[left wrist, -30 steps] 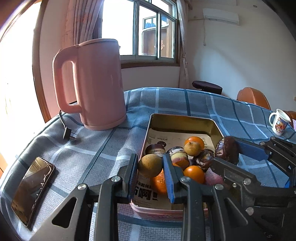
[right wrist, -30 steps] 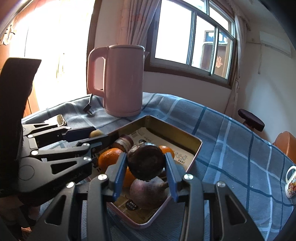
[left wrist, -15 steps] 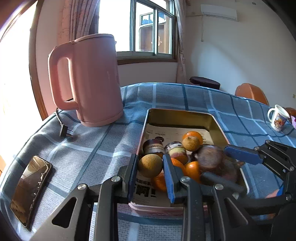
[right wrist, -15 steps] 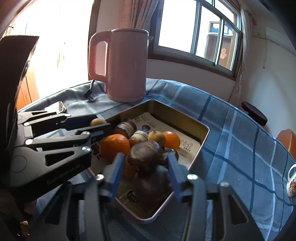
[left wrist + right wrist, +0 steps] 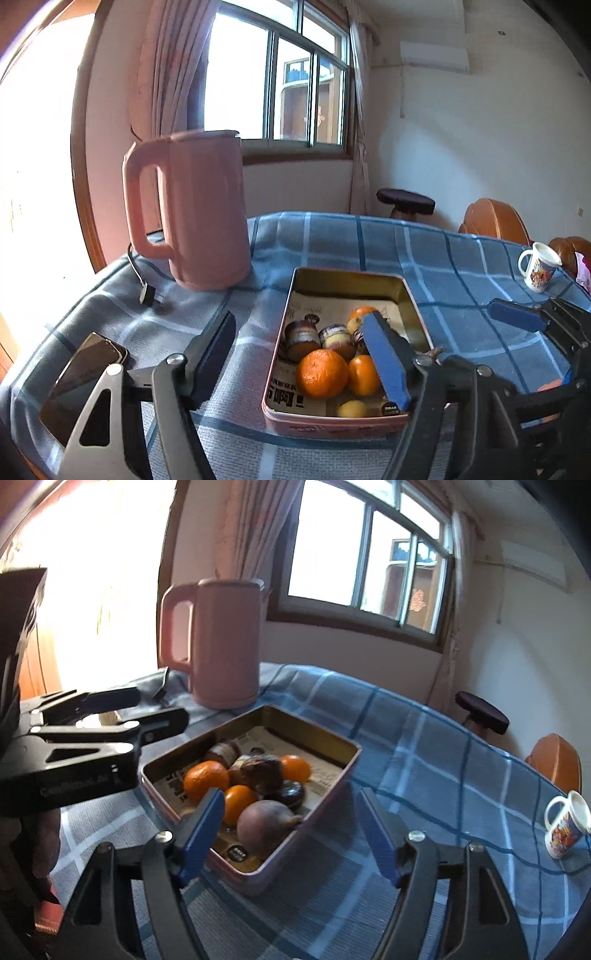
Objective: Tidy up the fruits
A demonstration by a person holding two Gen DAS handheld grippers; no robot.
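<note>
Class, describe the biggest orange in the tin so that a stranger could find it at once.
Start at the tall pink kettle on the blue checked cloth; beside it lies a rectangular tin of fruit. The biggest orange sits toward the tin's near end, rounder and larger than the smaller orange touching it.

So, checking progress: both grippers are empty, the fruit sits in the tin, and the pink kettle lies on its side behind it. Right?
Not quite: the pink kettle stands upright, as the left wrist view shows. Both grippers, left gripper and right gripper, are empty, jaws opening, and the fruit sits in the tin.

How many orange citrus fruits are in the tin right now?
3. A large orange at the tin's left, a smaller one just in front, another further back. More may be hidden under the dark fruits.
</note>
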